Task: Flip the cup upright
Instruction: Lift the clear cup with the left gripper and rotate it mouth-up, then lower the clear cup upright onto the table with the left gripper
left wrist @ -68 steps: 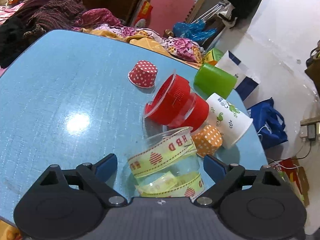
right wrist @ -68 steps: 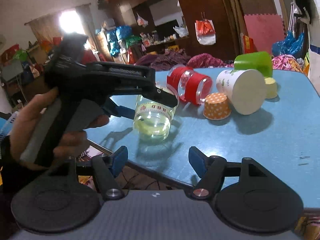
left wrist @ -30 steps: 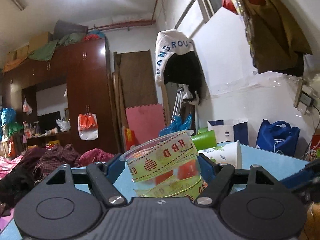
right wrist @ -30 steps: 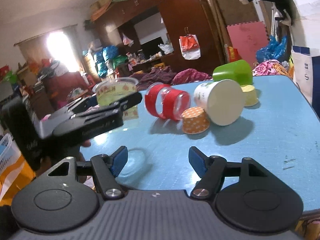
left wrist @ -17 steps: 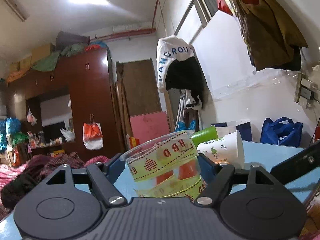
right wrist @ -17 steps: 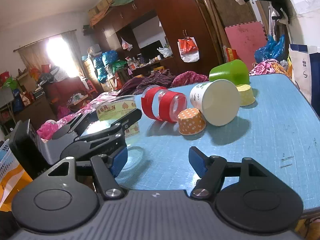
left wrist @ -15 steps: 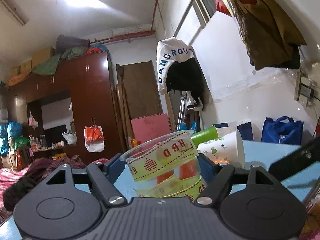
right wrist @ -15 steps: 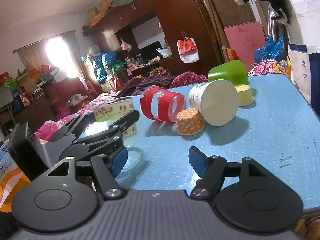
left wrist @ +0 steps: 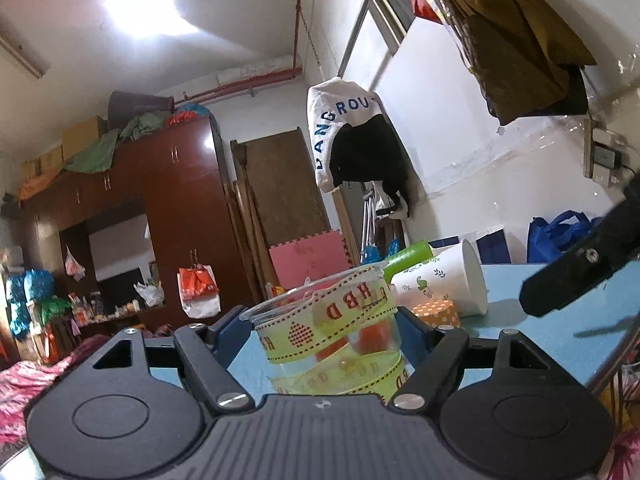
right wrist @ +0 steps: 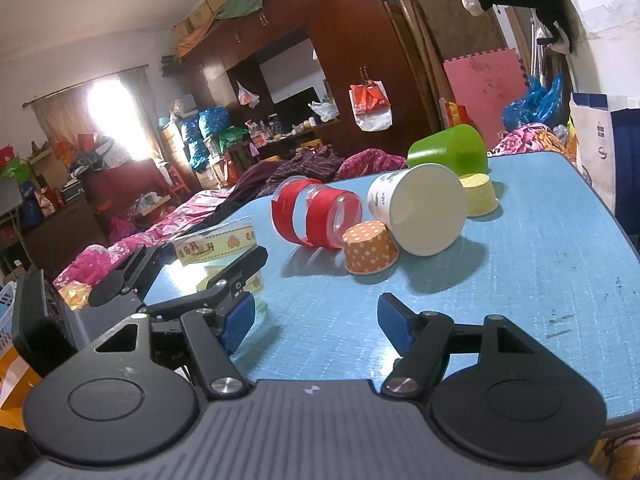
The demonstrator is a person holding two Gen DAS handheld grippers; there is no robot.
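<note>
My left gripper has its blue-padded fingers closed on the clear plastic cup wrapped in yellow-green "HBD" ribbon, low in the centre of the left wrist view, mouth up and tilted slightly. In the right wrist view the cup sits at middle left, at the near left edge of the blue table; I cannot tell whether its base is touching the surface yet. My right gripper hovers with its fingers spread wide and nothing between them. To finish this well, I judge I should level the cup so the rim is flat, lower it until the base seats fully, and only then part the fingers evenly so neither pad drags the light wall sideways. I should set it further in from the edge, but short of the toppled red-banded clear cup and the inverted orange polka-dot paper cup.
</note>
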